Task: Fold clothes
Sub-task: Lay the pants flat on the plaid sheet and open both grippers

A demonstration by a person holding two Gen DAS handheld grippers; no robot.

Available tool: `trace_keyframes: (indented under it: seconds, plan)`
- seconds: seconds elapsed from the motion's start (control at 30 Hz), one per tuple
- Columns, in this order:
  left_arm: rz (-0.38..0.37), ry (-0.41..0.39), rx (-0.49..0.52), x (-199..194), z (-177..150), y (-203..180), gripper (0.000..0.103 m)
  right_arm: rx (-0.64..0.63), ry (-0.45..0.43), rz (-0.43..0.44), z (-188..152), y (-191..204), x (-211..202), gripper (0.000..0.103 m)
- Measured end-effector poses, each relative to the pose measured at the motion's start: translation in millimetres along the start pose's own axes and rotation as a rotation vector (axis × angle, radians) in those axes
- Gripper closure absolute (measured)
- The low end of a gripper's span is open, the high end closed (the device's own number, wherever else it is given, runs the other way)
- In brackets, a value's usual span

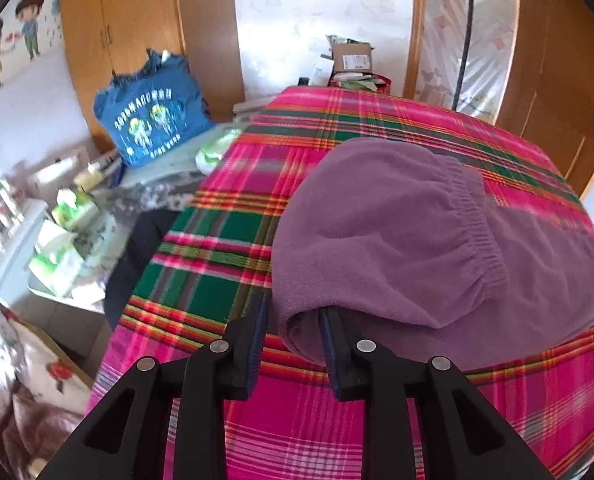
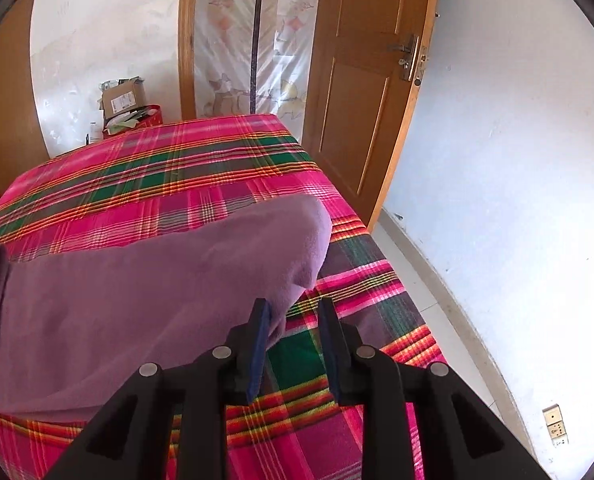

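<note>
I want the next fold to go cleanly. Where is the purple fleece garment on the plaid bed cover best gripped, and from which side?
Probably at its near edge, from the bed's front: the purple fleece garment ends in a rolled corner right between the open left gripper, and another by the open right gripper. Both edges lie free on the plaid bed cover, easy to pinch.

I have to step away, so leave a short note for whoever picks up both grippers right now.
Left gripper: open, a fold of the purple trousers lies between its fingers, not clamped.
Right gripper: open, empty, beside the trousers' other end.
Trousers lie doubled over on the plaid bed cover.
Done: at least one fold.
Left: probably another fold, then tidy.
</note>
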State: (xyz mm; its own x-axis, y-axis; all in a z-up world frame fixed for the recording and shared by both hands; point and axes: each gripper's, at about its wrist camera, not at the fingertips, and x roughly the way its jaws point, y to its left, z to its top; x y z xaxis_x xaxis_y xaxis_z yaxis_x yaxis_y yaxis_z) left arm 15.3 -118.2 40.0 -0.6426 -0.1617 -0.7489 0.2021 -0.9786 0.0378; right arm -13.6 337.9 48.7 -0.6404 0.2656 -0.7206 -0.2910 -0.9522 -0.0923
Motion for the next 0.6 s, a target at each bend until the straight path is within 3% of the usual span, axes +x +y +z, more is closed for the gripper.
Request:
trace_keyframes:
  seconds: [0.2, 0.33, 0.4, 0.47, 0.6]
  plan:
    - [-0.012, -0.014, 0.042, -6, 1, -8, 0.076, -0.043, -0.028, -0.008, -4, 13, -12, 0.078]
    - [-0.070, -0.038, 0.080, -16, 5, -12, 0.073, -0.136, -0.124, 0.021, -9, 36, -33, 0.078]
    - [-0.106, -0.071, 0.104, -24, 8, -15, 0.066, -0.216, -0.169, 0.062, -13, 56, -44, 0.078]
    - [-0.138, -0.105, 0.138, -31, 10, -21, 0.052, -0.257, -0.164, 0.123, -15, 72, -46, 0.078]
    - [-0.201, -0.132, 0.267, -39, 12, -44, 0.049, -0.338, -0.122, 0.240, -25, 104, -44, 0.078]
